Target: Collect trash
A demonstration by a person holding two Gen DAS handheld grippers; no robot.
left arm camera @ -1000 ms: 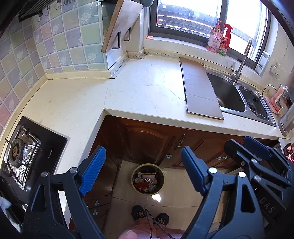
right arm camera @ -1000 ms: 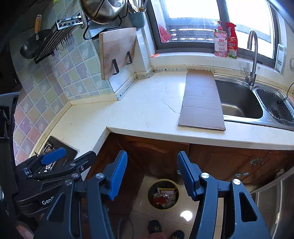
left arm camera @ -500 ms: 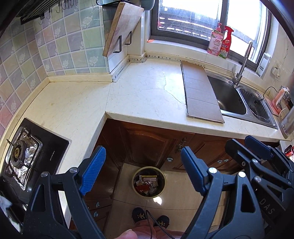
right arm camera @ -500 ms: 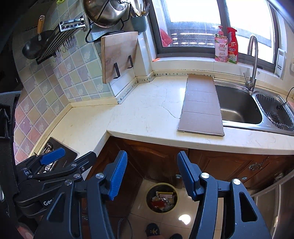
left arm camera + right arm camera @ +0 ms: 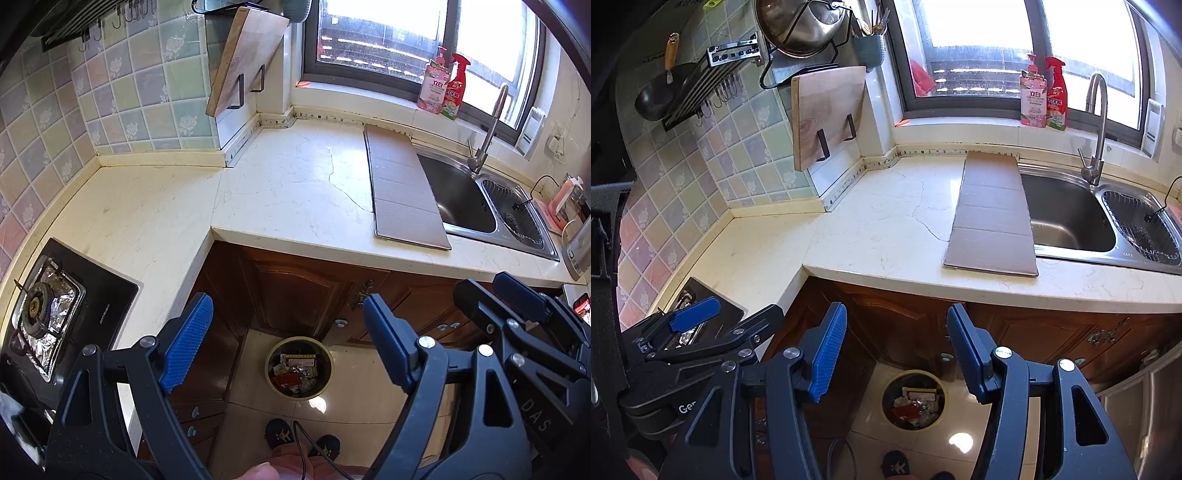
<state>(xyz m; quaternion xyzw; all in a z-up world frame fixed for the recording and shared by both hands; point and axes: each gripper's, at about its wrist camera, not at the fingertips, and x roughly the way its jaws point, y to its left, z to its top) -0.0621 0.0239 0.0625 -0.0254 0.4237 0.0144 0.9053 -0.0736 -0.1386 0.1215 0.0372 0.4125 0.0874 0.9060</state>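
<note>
Both grippers (image 5: 286, 343) (image 5: 895, 350) empty, jaws apart, round bin (image 5: 299, 367) holding mixed trash (image 5: 295, 373)

Readable lettering in the kitchen views

On the windowsill, the pink soap bottle (image 5: 1033, 98) carries the Chinese characters "立白" on its label; the red spray bottle (image 5: 1055, 96) beside it has print too small to read. The right claw (image 5: 517, 306), seen at the edge of the left wrist view, shows "DAS" on its black frame. The left claw (image 5: 698, 314), seen in the right wrist view, shows "Gen", cut off by the other frame. A white line of print on the black stove (image 5: 101, 314) front is illegible.
</note>
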